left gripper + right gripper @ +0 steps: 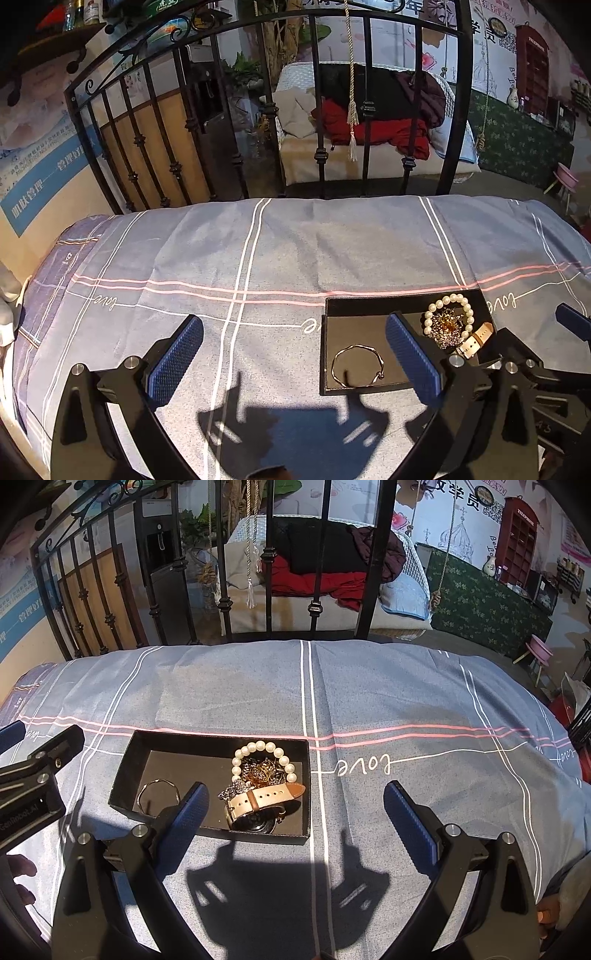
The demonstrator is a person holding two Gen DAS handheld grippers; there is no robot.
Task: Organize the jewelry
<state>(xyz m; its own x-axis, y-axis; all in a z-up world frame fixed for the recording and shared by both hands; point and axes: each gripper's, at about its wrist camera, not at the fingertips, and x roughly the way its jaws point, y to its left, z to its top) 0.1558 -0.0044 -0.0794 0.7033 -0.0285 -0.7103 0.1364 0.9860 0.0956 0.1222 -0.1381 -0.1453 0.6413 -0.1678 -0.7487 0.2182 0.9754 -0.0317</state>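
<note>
Both tools (293, 354) (295, 812) agape, empty; tray (155, 738) holds pearls (258, 746), watch (266, 797) (possibly brooch).

Plaid bedspread (295, 251), iron railing (317, 110) behind

**Black grippers with blue pads**

The left gripper (293, 354) and right gripper (295, 818) are black frames with silver round screws and textured blue fingers (406, 823). White lettering marks the left gripper's body at nine o'clock in the right view.

Your right gripper's left finger (184, 812) covers the bangle's (159, 795) 3 o'clock side. The watch (258, 801) dial (6 o'clock end) sits in shadow, unreadable. The chain tangle (264, 771) is indistinct.
</note>
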